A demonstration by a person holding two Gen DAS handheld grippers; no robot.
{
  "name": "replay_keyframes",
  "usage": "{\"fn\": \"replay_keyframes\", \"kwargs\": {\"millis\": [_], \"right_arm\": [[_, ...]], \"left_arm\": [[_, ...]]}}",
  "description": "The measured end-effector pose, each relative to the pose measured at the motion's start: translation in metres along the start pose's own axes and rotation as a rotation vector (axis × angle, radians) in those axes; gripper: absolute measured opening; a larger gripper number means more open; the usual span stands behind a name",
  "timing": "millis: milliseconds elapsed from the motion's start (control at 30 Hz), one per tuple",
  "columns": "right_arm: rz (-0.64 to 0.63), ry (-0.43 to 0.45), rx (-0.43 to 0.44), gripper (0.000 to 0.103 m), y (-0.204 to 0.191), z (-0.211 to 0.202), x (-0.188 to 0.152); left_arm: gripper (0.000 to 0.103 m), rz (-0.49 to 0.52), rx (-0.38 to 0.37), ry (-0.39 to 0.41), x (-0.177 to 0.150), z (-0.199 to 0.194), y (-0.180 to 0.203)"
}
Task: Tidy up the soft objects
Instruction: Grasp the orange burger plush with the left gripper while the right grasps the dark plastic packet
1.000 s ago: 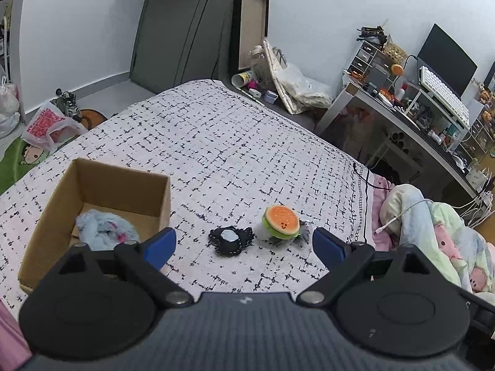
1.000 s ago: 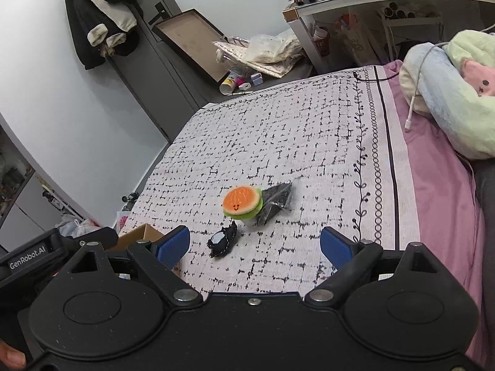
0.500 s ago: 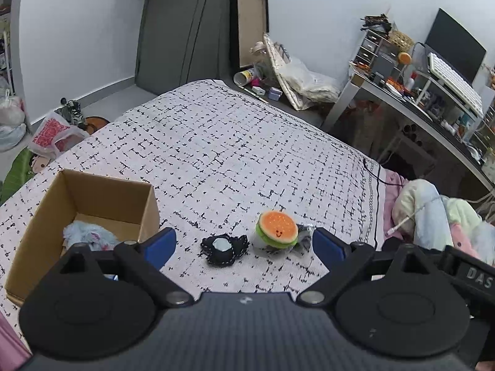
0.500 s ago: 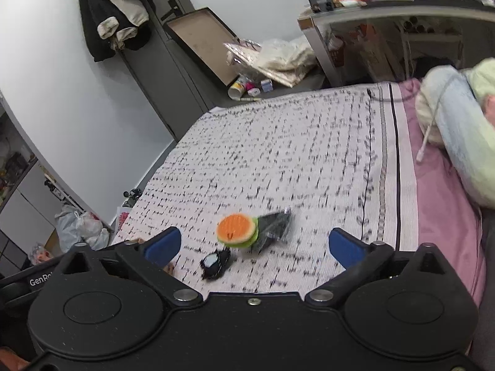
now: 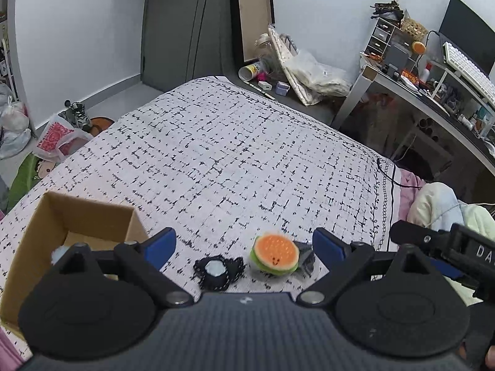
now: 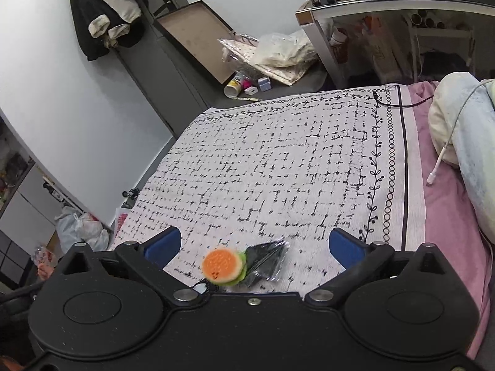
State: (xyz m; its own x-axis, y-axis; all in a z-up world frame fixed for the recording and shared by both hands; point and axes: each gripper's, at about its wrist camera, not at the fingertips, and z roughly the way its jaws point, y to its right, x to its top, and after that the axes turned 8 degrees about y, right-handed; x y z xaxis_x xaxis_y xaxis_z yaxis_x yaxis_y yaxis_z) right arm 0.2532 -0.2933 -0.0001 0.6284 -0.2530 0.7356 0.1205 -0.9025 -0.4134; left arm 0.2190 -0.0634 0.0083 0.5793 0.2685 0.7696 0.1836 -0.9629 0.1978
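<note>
An orange and green plush burger [image 5: 274,257] lies on the patterned bed cover, right beside a black lacy piece with a pale centre [image 5: 218,271] and a dark plastic-wrapped item [image 6: 266,262]. My left gripper [image 5: 244,245] hangs open over them, nothing between its blue pads. My right gripper [image 6: 253,245] is wide open too, with the burger [image 6: 222,266] low between its fingers, untouched. A cardboard box [image 5: 77,219] stands at the left, a pale fluffy thing [image 5: 58,253] inside it mostly hidden by the left gripper's body.
The bed cover [image 5: 235,154] stretches far ahead. A rolled pale blanket [image 6: 461,142] with a white cable lies on the pink sheet at the right. A desk [image 5: 433,99] stands beyond the bed, with bags and clutter on the floor.
Both grippers have drawn back toward the near edge of the bed, so the toys sit lower and closer to the gripper bodies. The right gripper's jaws opened a little wider.
</note>
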Motion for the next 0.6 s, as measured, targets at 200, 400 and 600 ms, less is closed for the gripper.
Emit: {"fn": "replay_keyframes", "kwargs": {"millis": [200,400,600], "right_arm": [[0.112,-0.015,0.011,0.103,0.025,0.021,-0.014],[0.189,-0.043,-0.002,0.103,0.049,0.034,-0.021],[0.246,-0.045,-0.031,0.103,0.066,0.039,-0.023]], "left_arm": [[0.094,0.025,0.020,-0.029,-0.006,0.031,0.016],[0.094,0.020,0.029,-0.071,-0.018,0.059,0.025],[0.094,0.015,0.036,-0.111,-0.032,0.086,0.037]]}}
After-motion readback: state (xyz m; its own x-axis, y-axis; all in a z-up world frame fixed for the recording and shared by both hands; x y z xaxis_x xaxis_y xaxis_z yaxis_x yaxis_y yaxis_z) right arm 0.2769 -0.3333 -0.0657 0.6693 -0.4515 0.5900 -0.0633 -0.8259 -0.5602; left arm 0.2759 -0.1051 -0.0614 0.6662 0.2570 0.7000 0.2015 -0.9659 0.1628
